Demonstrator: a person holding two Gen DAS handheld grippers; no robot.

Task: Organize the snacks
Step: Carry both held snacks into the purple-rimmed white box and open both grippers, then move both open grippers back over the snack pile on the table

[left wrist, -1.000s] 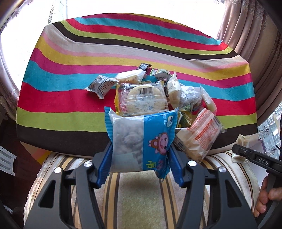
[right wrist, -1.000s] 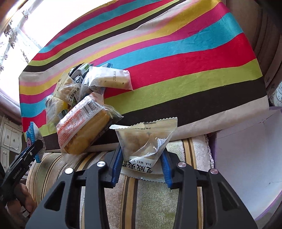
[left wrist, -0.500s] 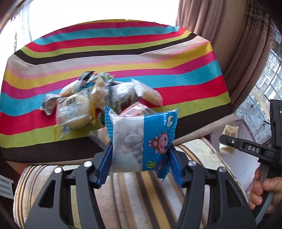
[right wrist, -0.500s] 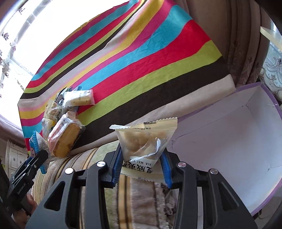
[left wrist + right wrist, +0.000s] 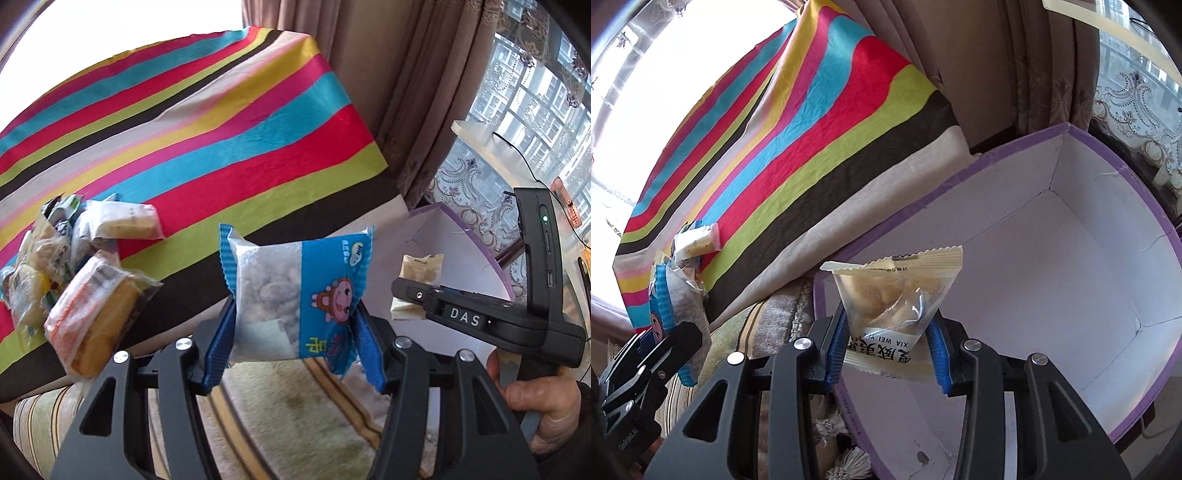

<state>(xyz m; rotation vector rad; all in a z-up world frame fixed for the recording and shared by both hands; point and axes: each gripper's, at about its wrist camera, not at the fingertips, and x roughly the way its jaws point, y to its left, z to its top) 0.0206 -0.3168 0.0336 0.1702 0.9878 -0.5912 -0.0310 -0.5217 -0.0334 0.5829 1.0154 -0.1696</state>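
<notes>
Already the right gripper [image 5: 888, 349] hangs over the near end of the purple-rimmed white box [image 5: 1167, 236], its blue pads pinched on a clear packet of pale biscuits [image 5: 892, 295]. Judging by the task, the step in hand is dropping this packet in; it would go best lowered further past the rim before the jaws part, so the light wrapper does not flutter out.

Just left of it, the left gripper [image 5: 293, 341] clamps a blue cartoon-printed snack pouch [image 5: 295, 291] above the striped cushion, short of the box; it should wait its turn.

Farther off, the remaining heap of snack packets [image 5: 74, 266] lies on the rainbow-striped cloth [image 5: 221, 129], one orange-wrapped cake [image 5: 92, 321] overhanging the table edge.

Only the right wrist view shows the box floor, bare except for a small dark speck; only the left view shows the whole heap.
</notes>
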